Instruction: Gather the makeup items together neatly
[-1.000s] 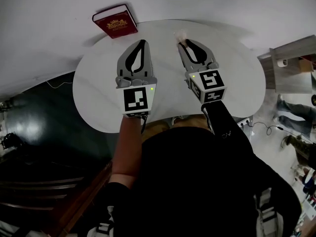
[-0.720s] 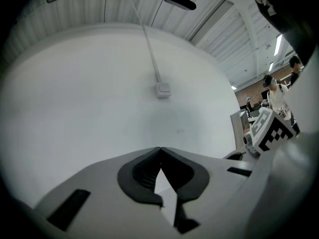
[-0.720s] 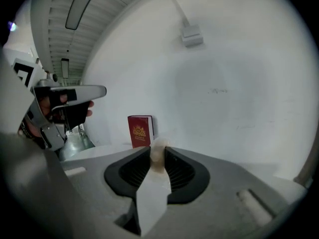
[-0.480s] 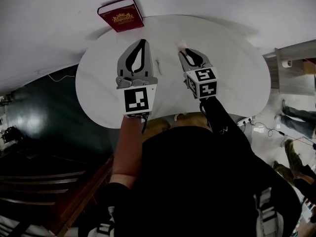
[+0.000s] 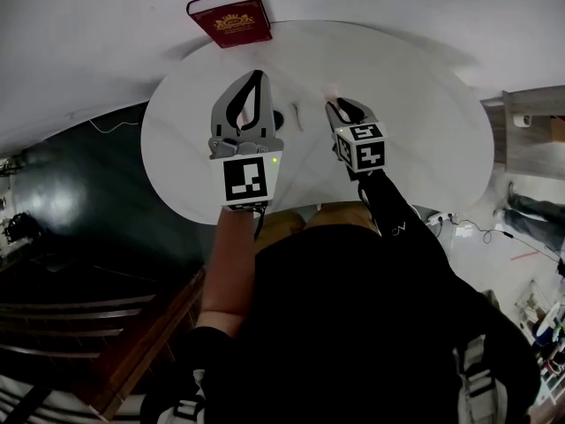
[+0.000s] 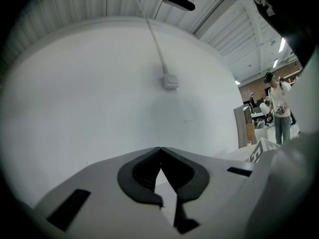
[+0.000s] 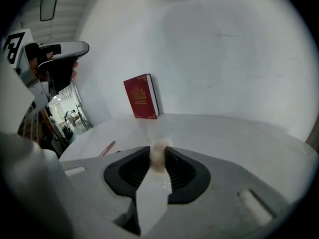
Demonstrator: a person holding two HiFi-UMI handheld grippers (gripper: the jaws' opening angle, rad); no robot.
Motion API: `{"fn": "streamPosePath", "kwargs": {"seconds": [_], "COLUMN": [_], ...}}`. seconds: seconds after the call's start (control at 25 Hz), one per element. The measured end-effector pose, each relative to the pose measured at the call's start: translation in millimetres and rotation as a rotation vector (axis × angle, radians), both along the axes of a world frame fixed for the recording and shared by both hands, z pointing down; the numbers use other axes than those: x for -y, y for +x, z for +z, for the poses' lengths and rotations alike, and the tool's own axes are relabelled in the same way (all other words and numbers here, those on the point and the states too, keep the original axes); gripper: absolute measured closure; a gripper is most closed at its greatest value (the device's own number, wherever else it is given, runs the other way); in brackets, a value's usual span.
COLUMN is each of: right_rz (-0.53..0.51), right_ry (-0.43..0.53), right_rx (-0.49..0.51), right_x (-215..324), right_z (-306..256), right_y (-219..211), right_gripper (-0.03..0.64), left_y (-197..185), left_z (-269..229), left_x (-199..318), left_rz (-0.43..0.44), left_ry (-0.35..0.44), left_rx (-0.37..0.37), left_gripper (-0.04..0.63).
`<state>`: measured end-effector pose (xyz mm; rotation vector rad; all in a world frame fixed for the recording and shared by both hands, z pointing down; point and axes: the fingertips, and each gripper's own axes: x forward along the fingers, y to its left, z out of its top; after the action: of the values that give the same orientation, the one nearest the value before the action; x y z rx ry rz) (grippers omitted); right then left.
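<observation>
Head view: round white table point(image 5: 424, 148), wide bare top to the right of R gripper point(image 5: 334, 102). Wall sits tight behind the far edge, where a red book point(image 5: 231, 18) stands. It has a gold crest, text unreadable. R jaws pinch a beige sponge point(image 7: 158, 158) over mid-table and have just been opening. L gripper point(image 5: 257, 74) is closed and empty. Pencil point(image 5: 297, 116) lies between the grippers.

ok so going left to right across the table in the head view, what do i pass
left gripper, thin stick, right gripper, whose jaws have just been easing open with a beige sponge between them. The red book overlaps the left gripper, so it is left out.
</observation>
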<state>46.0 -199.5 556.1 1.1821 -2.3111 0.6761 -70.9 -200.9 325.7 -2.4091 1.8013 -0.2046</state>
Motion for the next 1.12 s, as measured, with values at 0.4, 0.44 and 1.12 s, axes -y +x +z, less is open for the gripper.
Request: {"fn": "streamPosePath", "kwargs": {"seconds": [0.4,0.44,1.12], "right_rz": [0.017,0.019,0.006], "right_ry": [-0.123,-0.134,-0.171], "right_rx": [-0.026,-0.030,-0.011], "right_x": [-8,-9,-12], "right_z": [39,42,52], "right_y": [-3,-2,-2], "right_gripper": [0.523,0.523,0.482], "left_y": [-11,-12,-5], "left_z": [9,10,9], "left_x": [8,8,15], "left_rz": [-0.006,-0.007,0.023], "left_ry": [-0.030,-0.037,-0.018], "left_rx": [0.022,0.029,-0.007], "left_gripper": [0.586,0.586,0.586]}}
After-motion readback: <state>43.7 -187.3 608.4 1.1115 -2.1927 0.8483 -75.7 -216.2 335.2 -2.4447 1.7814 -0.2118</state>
